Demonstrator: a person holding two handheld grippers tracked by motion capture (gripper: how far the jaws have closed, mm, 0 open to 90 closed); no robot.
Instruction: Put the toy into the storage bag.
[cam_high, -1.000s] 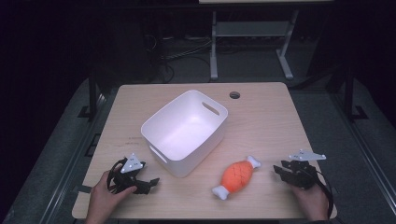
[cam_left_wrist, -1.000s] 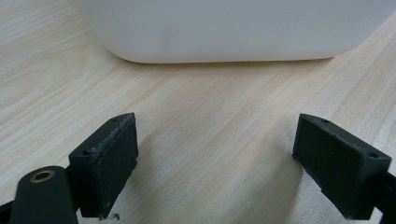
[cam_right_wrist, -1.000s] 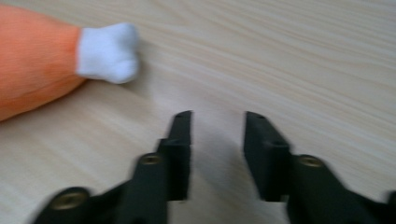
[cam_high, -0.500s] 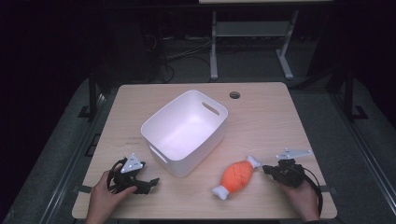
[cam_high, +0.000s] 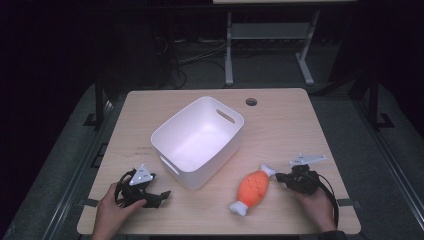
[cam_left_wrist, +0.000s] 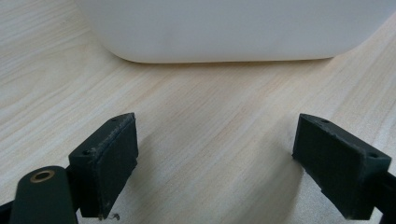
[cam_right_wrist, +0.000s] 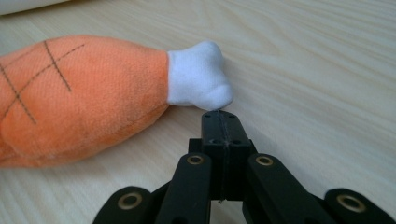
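An orange plush drumstick (cam_high: 252, 186) with white bone ends lies on the wooden table (cam_high: 280, 125), right of a white plastic bin (cam_high: 197, 140). My right gripper (cam_high: 281, 178) rests on the table just right of the toy's upper white end (cam_right_wrist: 198, 77). Its jaws have just been closing and now stand shut, pad against pad, with nothing between them; the tips nearly touch the white end. My left gripper (cam_high: 162, 196) lies near the front left of the table, open, pointing at the bin's wall (cam_left_wrist: 233, 28), with bare wood between its fingers (cam_left_wrist: 109, 158).
The bin is empty and sits tilted at the table's middle. A round cable hole (cam_high: 251, 101) is near the far edge. A person's hands hold both grippers at the near edge. Beyond the table are a dark floor and a metal stand (cam_high: 270, 45).
The right gripper has slid left toward the drumstick's white end and its jaws have closed. The left gripper and the bin have stayed put.
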